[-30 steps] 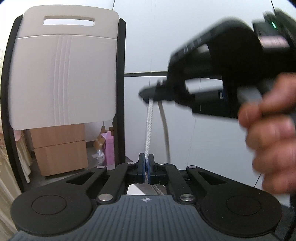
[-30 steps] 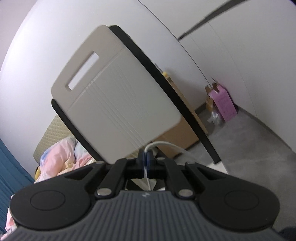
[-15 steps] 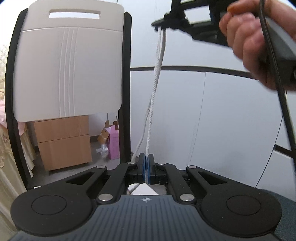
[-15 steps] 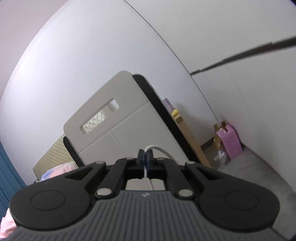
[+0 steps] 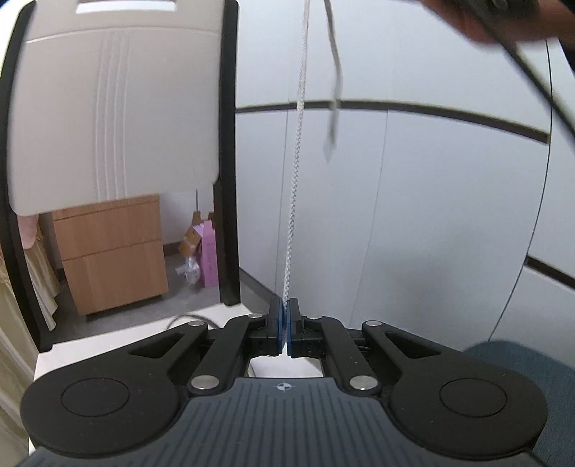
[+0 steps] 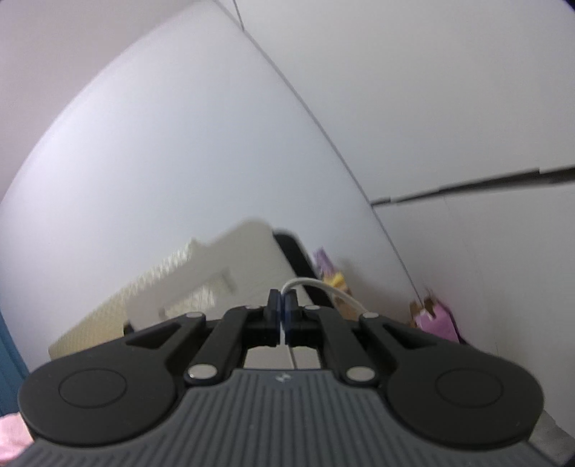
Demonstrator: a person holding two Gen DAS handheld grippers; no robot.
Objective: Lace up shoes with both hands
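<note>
Left gripper: jaws clenched, blue pads pinching a white braided shoelace. From the pads the lace runs straight and taut up to the top edge of the left wrist view. A second, blurred strand hangs loose just right of it, its tip ending free in front of the wall.

Right gripper: jaws also clenched on the shoelace. A short white loop arcs out from between the pads and falls to the right, passing behind the gripper's right linkage. A thin white line of lace also shows below the pads, in the gap of the gripper body.

At the top right of the left wrist view, a blurred hand and dark hardware sit at the frame edge, with a black cable curving down to the right. No shoe is visible in either view.

Surroundings, left wrist view: a beige chair back with a black frame stands on the left; through the gap beneath it, a wooden drawer unit and a pink box sit on the far floor. A white panelled wall fills the right. A white tabletop edge lies near, just beyond the gripper.

Right wrist view is motion-blurred; the chair back appears low and tilted, and the pink box is at right.
</note>
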